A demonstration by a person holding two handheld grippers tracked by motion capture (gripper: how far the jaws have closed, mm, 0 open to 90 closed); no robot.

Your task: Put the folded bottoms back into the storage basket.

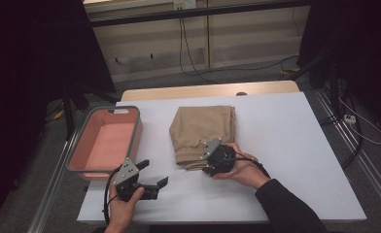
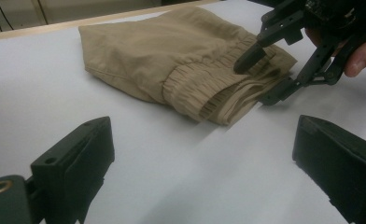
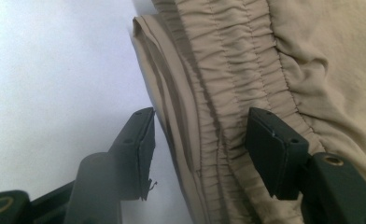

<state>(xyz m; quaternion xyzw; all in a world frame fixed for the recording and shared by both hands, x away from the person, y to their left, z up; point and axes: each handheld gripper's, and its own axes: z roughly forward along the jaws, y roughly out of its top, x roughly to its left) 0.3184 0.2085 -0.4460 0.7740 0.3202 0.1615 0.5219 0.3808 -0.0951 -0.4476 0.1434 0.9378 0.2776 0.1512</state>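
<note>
Folded tan shorts (image 1: 202, 130) sit mid-table, right of the pink bin (image 1: 104, 142). Right gripper (image 3: 200, 140) is half open, jaws straddling the waistband's near edge, not clearly pinching. Left gripper (image 1: 153, 174) hangs wide open, empty.

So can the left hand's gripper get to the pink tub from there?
Probably yes. The left gripper hangs open just beside the pink tub, with bare white table between them and nothing blocking.
</note>
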